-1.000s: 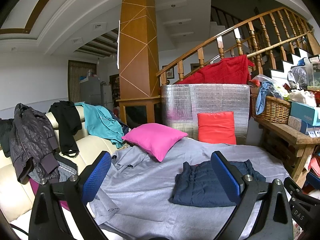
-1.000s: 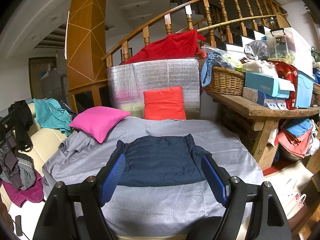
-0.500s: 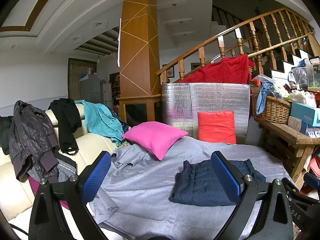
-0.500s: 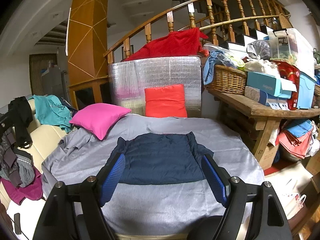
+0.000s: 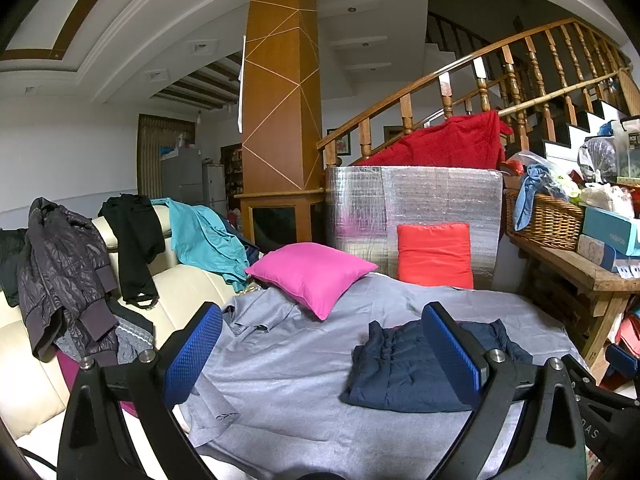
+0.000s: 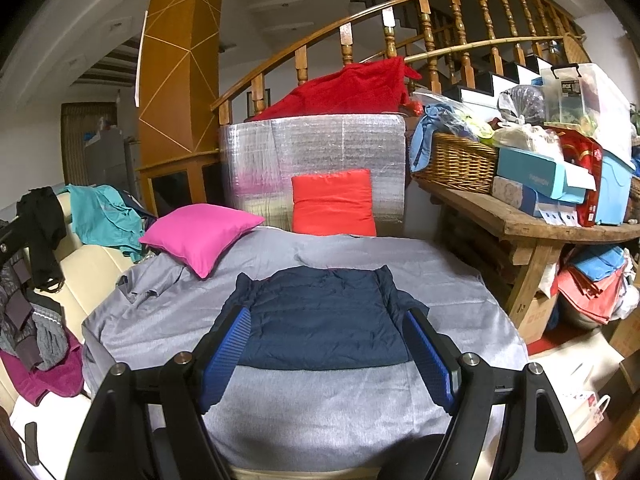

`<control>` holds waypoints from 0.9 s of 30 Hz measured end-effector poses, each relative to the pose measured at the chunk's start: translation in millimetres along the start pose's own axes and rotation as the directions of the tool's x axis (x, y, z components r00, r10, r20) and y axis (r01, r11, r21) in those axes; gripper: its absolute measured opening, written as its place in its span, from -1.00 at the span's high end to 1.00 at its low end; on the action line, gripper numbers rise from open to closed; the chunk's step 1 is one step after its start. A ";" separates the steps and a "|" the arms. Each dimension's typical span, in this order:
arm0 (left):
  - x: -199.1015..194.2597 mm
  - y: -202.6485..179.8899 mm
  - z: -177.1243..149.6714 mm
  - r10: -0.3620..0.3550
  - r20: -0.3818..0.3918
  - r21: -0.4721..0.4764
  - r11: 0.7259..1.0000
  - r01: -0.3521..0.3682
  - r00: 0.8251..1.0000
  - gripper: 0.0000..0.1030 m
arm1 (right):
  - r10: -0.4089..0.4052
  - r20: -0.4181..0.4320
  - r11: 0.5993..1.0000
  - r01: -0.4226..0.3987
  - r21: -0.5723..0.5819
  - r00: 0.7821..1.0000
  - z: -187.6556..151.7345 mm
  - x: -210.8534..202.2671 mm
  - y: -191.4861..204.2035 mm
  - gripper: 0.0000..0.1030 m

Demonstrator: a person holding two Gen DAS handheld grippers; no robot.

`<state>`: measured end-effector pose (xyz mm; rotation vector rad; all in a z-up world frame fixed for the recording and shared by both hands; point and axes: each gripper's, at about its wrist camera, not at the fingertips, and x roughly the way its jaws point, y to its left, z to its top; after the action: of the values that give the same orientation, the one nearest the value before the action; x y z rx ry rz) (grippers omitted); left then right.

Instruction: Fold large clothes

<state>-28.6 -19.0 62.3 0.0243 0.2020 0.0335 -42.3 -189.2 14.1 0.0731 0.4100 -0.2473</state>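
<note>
Left wrist view: the left gripper (image 5: 322, 354) is hovering with jaws apart and empty, and the navy quilted jacket (image 5: 404, 368) is lying folded on the grey sheet (image 5: 280, 360), right of centre. It is looking soft, puffy and light, likely slippery; a hem or a corner is seeming best to pinch.

Right wrist view: the right gripper (image 6: 330, 356) is also standing open and empty, showing the jacket's squared, flat front edge.

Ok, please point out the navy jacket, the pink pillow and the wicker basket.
navy jacket (image 6: 320, 320), right wrist view, middle of its quilted back.
pink pillow (image 6: 200, 236), right wrist view, centre of its top face.
wicker basket (image 6: 456, 164), right wrist view, its woven front wall.
</note>
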 end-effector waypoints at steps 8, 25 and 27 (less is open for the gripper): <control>4.0 -0.8 1.2 -0.006 -0.008 0.009 1.000 0.006 1.000 -0.94 | -0.005 -0.004 1.000 0.005 0.001 1.000 1.1 4.7 2.8 -0.58; 30.8 -8.7 4.0 -0.019 -0.041 0.028 0.999 0.020 0.999 -0.94 | -0.016 -0.025 1.000 0.017 0.015 1.000 9.3 27.9 -4.3 -0.58; 35.9 -9.6 3.9 -0.032 -0.045 0.023 0.999 0.033 0.998 -0.94 | -0.015 -0.034 1.000 0.015 0.014 0.999 10.8 35.2 -4.7 -0.58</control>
<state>7.7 -27.4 58.6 0.0442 0.2472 -0.0011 -8.1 -202.9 9.7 0.0880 0.4431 -0.2642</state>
